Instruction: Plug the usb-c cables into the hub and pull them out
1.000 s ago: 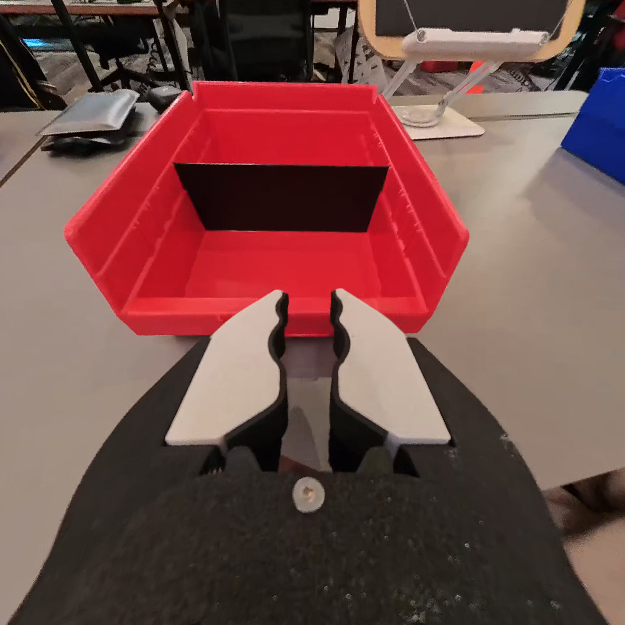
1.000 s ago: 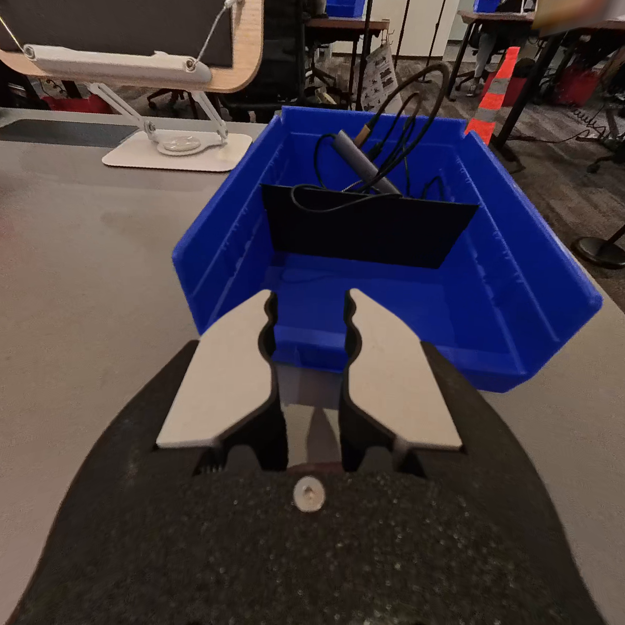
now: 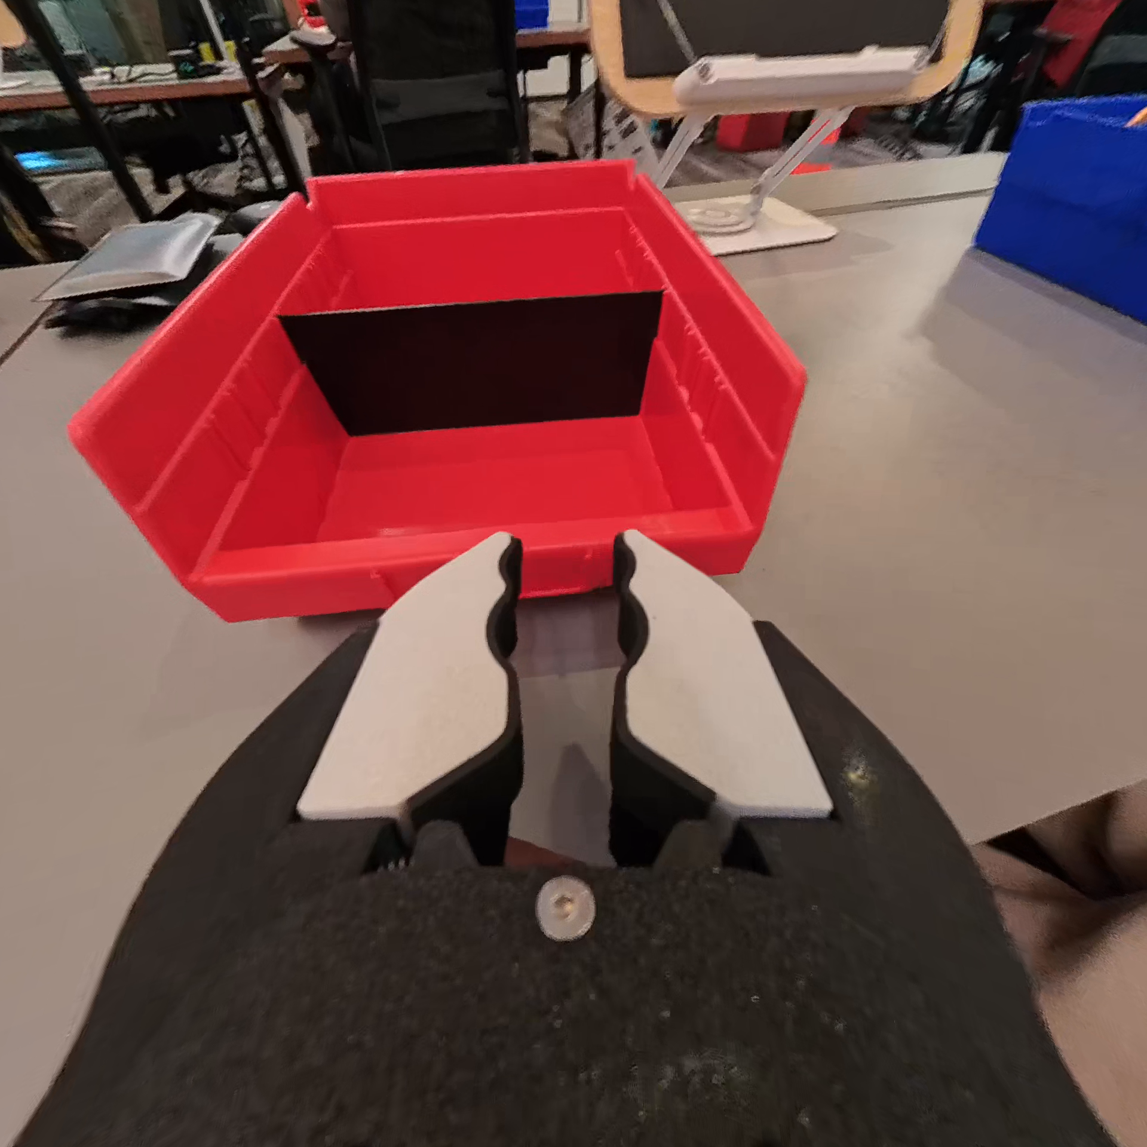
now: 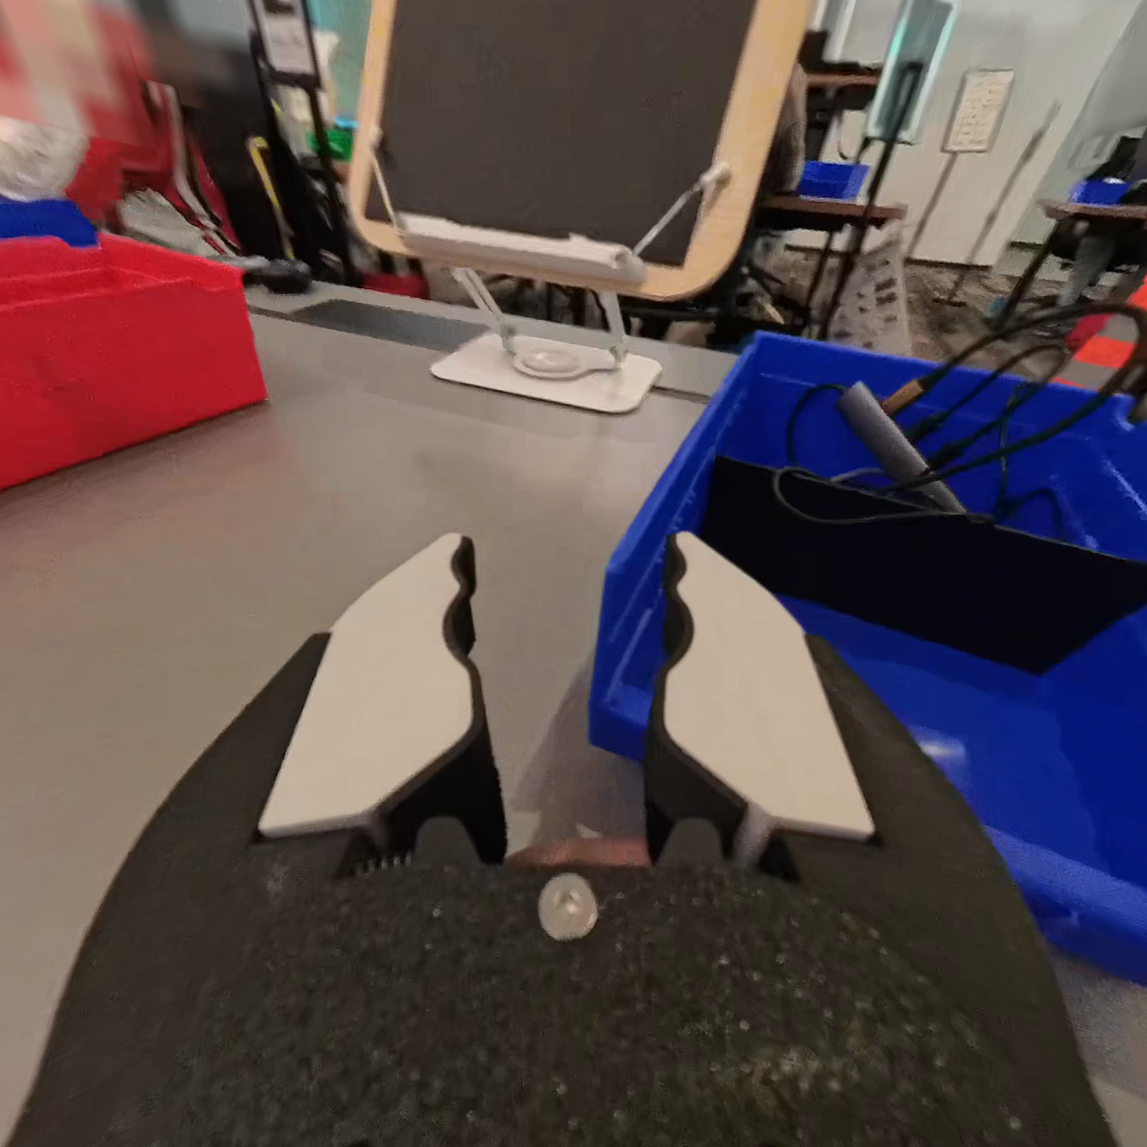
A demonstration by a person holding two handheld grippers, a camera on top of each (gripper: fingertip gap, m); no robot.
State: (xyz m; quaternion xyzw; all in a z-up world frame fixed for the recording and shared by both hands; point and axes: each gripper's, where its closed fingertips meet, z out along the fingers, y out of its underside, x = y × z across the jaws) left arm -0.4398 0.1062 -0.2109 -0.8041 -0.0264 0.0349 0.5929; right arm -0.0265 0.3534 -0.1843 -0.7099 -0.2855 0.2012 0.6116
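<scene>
A grey stick-shaped hub (image 4: 889,445) and several thin black cables (image 4: 1018,434) lie in the far compartment of a blue bin (image 4: 658,596), behind its black divider (image 4: 918,577). The hub leans upward. My right gripper (image 4: 570,549) is open and empty, above the table beside the blue bin's near left corner. My left gripper (image 3: 566,546) is open and empty, just in front of an empty red bin (image 3: 472,571) with a black divider (image 3: 478,363).
A tablet on a white stand (image 4: 546,372) sits at the table's far edge; it also shows in the left wrist view (image 3: 745,229). The red bin (image 4: 118,347) is left in the right wrist view, the blue bin (image 3: 1074,211) right in the left. Dark pouches (image 3: 136,267) lie far left. There is about 50 cm between the tips of the two grippers.
My right gripper has swung left and opened wider; the blue bin now sits to its right. My left gripper opened slightly and shifted a little in front of the red bin.
</scene>
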